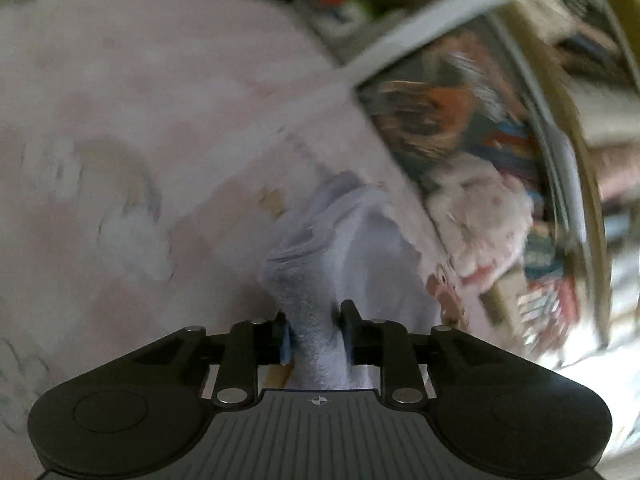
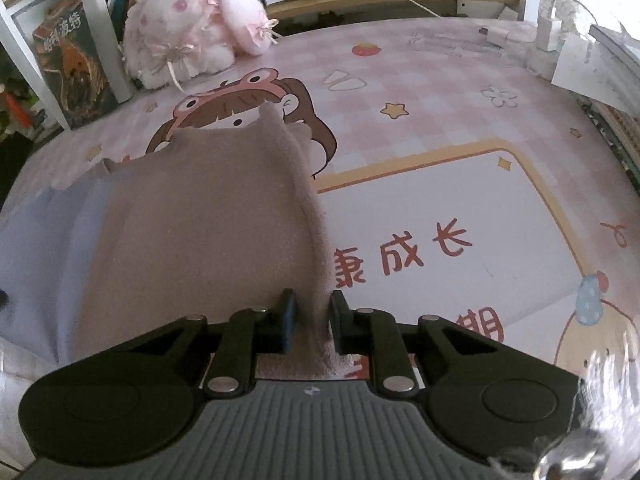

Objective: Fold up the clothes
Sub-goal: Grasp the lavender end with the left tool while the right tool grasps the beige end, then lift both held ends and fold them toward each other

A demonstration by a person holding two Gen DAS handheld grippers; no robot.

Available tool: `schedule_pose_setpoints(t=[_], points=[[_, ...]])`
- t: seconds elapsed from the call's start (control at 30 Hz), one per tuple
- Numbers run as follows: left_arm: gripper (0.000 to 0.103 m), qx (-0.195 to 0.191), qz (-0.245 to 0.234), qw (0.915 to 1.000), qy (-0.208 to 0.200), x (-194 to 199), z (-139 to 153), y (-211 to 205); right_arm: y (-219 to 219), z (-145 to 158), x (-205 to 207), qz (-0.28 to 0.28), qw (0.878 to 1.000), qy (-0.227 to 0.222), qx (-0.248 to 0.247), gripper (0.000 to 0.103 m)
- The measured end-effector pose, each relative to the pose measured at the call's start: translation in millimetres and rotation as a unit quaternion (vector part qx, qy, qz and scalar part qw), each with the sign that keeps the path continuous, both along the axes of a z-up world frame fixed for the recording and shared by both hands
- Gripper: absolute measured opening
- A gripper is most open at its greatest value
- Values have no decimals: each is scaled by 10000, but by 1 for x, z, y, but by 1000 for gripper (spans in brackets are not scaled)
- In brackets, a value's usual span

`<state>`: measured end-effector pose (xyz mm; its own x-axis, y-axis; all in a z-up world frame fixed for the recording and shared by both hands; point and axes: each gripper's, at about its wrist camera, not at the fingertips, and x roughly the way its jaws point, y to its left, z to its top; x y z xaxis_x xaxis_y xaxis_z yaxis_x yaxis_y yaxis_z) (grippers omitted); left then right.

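Observation:
A fleecy garment lies on the pink cartoon desk mat (image 2: 420, 92). In the right wrist view its brownish-pink part (image 2: 208, 220) spreads from the middle to the lower left, with a pale lilac part (image 2: 44, 236) beside it at the far left. My right gripper (image 2: 313, 320) is shut on the garment's right edge, the cloth pinched between both black fingers. The left wrist view is blurred. There the pale lilac cloth (image 1: 320, 264) rises in a bunched fold between the fingers of my left gripper (image 1: 315, 334), which is shut on it.
A pink plush toy (image 2: 192, 28) sits at the mat's far left, also visible as the plush toy (image 1: 488, 216) in the left wrist view. Books (image 2: 68, 60) and a white shelf post stand at the left. White chargers (image 2: 548, 32) and papers (image 2: 584, 68) lie at the far right.

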<state>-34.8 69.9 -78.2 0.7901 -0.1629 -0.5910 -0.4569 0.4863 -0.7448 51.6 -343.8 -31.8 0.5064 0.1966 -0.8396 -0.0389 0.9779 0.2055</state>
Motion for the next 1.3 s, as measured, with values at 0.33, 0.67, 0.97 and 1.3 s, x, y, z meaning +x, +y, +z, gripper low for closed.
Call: schedule_pose_setpoints(t=[0.33,0.67,0.97,1.3], points=[[14,-152,501,9986,-7,13,-10,-9,-19,-1,17,461,9975,226,496,20],[12,391,780,9962,-45,13,1,5,-13,-3,75,1109,9910,115,743,38],[12,1952,409,9789,-439,19,74,-51,-1,-9,87,1896,9736,235,1245,10],[13,3327,-1313,9297,-881,46,128,-196,-17,-20,101,1972,9611,487,1870,10]])
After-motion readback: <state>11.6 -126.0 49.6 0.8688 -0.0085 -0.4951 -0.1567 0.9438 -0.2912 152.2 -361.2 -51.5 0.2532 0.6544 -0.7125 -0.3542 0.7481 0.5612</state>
